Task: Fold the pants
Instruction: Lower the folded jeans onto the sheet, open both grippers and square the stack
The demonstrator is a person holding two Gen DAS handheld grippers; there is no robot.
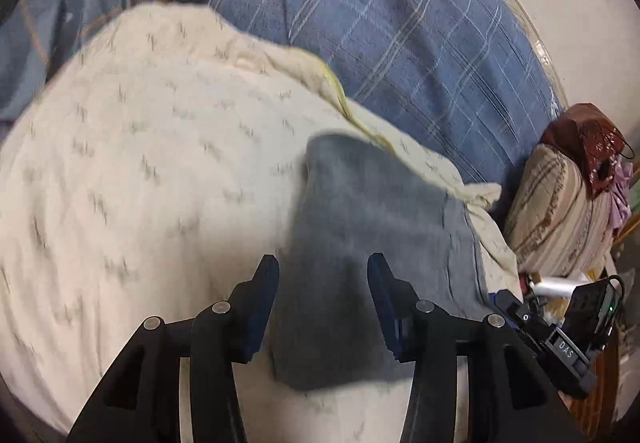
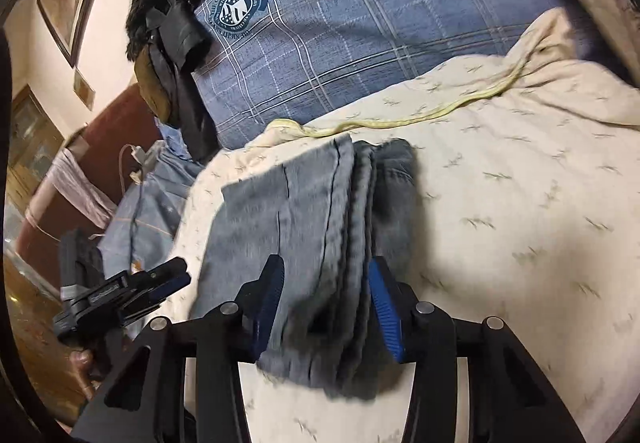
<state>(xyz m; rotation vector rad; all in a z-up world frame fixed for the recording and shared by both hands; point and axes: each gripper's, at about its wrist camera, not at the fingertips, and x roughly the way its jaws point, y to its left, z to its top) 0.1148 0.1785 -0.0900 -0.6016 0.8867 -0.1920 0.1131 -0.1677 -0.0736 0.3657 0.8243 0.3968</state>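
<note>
Nearest in the left wrist view, the left gripper [image 1: 323, 275] is seen spread wide, nothing held between its jaws, above the near end of the grey pants [image 1: 360, 263]. In the right wrist view the right gripper [image 2: 326, 279] is likewise held wide and empty, its blue ribbed pads [image 2: 384, 307] straddling the stacked edges of the pants [image 2: 320, 227]. The pants are laid as a compact, several-layered bundle of soft, slightly fuzzy grey cloth on the cream bedspread [image 2: 520, 203], which is printed with small sprigs and edged with pale yellow piping. The folding is judged to be nearly complete; the next move is thought to call for a last smoothing or squaring of the layers, or none at all. Farther off, a blue plaid pillow [image 2: 360, 23] bearing a round crest is seen, with dark clothes at its far left.
</note>
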